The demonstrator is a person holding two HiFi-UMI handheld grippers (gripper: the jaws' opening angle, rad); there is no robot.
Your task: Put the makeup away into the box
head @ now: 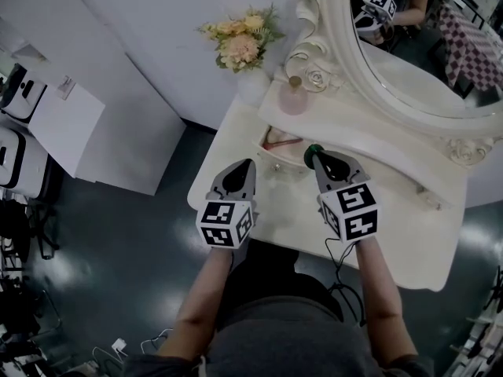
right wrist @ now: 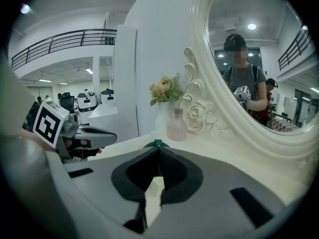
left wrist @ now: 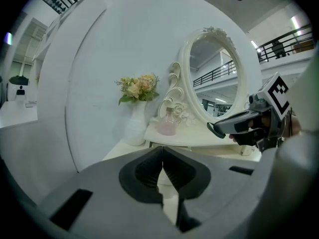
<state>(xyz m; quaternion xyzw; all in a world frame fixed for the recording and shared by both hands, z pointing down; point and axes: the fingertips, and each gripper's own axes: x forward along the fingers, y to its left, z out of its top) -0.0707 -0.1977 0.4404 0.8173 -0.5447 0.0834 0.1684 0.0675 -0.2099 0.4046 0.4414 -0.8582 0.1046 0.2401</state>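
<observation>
On the white dressing table [head: 409, 234], a small open box or drawer [head: 280, 141] with a reddish inside sits under the raised shelf. My left gripper [head: 250, 163] hangs just in front of it, shut and empty, its pads meeting at the tip [left wrist: 162, 151]. To its right, my right gripper [head: 318, 158] is shut too. A round green thing [head: 313, 153] shows right at its tips [right wrist: 158, 149]. Whether the green thing [right wrist: 157, 144] is pinched or only lies behind them I cannot tell. A pink perfume bottle [head: 295, 96] stands on the shelf beyond.
A white vase of flowers [head: 250, 81] stands at the table's back left corner. A large oval mirror [head: 424, 45] in a carved white frame rises behind the shelf. White cabinets [head: 55, 124] stand off to the left across a dark floor.
</observation>
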